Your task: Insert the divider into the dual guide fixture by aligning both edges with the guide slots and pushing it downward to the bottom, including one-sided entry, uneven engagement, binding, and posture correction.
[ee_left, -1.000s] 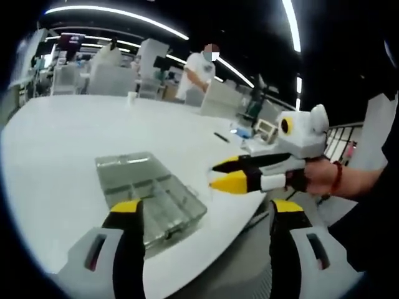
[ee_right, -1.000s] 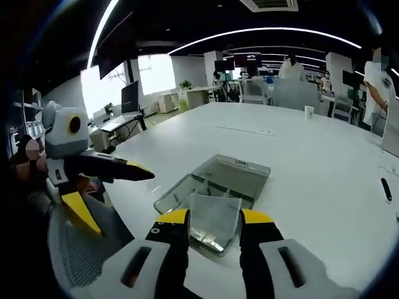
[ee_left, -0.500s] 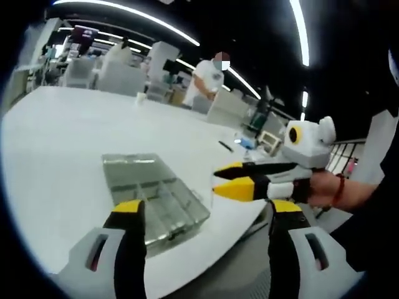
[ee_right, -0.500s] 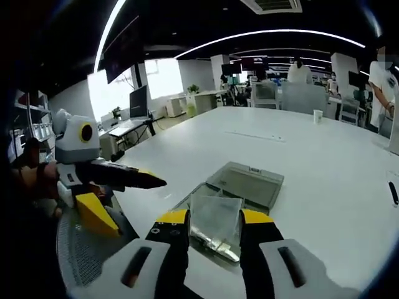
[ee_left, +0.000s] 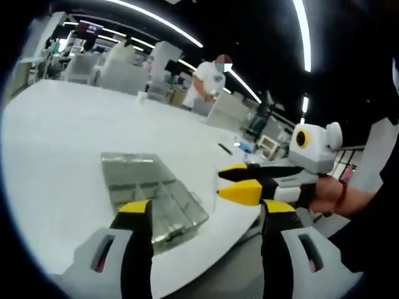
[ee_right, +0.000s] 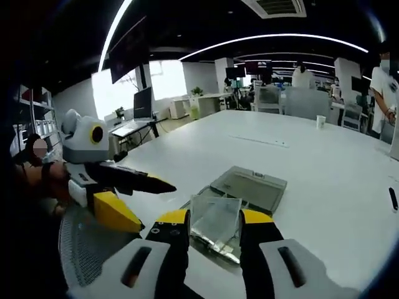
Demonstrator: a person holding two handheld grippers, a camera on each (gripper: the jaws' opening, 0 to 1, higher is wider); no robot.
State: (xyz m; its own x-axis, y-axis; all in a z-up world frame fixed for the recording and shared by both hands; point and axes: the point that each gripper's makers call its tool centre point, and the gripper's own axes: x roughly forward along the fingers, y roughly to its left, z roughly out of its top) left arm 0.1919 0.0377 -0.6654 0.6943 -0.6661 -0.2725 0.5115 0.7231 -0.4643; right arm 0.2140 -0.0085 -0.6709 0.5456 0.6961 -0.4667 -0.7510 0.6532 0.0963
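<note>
- A large white table spreads across both views, in an open office with ceiling light strips; a person in a white top stands at its far side in the left gripper view.
- A clear plastic compartment box with inner partitions, the guide fixture, lies flat on the table near its near edge. In the right gripper view its open lid extends flat on the far side.
- The left gripper rises from the bottom of its own view with grey bodies and yellow-tipped black jaws spread wide apart, nothing between them. Its left jaw overlaps the near corner of the box in the picture; whether it touches the box cannot be told. In the right gripper view it comes in from the left, held by a hand, jaws parted, its tips just left of the box.
- The right gripper pinches a thin, clear rectangular plastic divider between its yellow-tipped jaws. The sheet stands roughly upright, in front of the near part of the box; whether it has entered the guide slots cannot be told. In the left gripper view this gripper comes in from the right, held by a hand with a red wristband, its tips just right of the box; the divider is too faint to make out there.
- A small white paper cup stands far off on the table.
- A dark pen lies at the far right of the table in the right gripper view.
</note>
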